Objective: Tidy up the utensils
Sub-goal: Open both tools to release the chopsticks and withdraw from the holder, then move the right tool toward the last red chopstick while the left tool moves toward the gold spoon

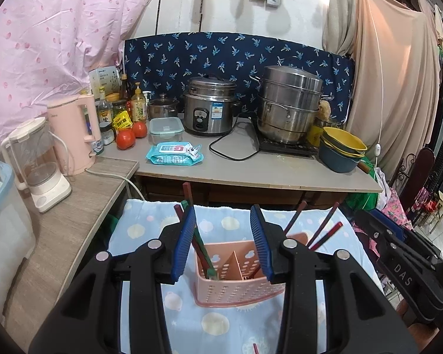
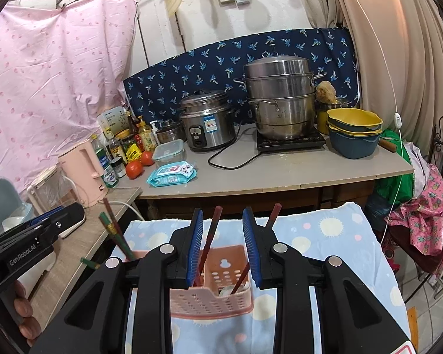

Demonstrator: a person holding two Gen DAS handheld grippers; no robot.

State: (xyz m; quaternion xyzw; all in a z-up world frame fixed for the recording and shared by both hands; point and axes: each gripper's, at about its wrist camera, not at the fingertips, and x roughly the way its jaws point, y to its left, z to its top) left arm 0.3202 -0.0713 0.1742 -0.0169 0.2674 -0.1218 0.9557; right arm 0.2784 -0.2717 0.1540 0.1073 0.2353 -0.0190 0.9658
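Both tools hang just short of the pink utensil caddy [image 1: 236,277], which stands on the cloth-covered surface [image 1: 227,321] with its divider running front to back. The left tool [image 1: 226,236] stands part-open, its blue pads apart, and nothing is pressed between them; the red and green chopsticks [image 1: 202,250] lean in the caddy's left compartment just behind its left pad. The right tool [image 2: 223,244] is narrower but also gripping nothing: a red chopstick [image 2: 208,244] stands in the gap between its pads without either pad visibly pressing it, and another leans out toward one o'clock.

I'd judge a pair has just been dropped into each side, so this is the release step. A red tip [image 1: 255,348] peeks out at six o'clock in the left wrist view, and a green stick [image 2: 90,264] lies at nine o'clock in the right wrist view; those look like the next pickups.

The leaning sticks fan out toward eleven and one o'clock, so the tools should back off straight, not sideways. The cloth's far edge lies at twelve o'clock, with a gap before the crowded kitchen counter [image 1: 251,171]; room is open nearer in.
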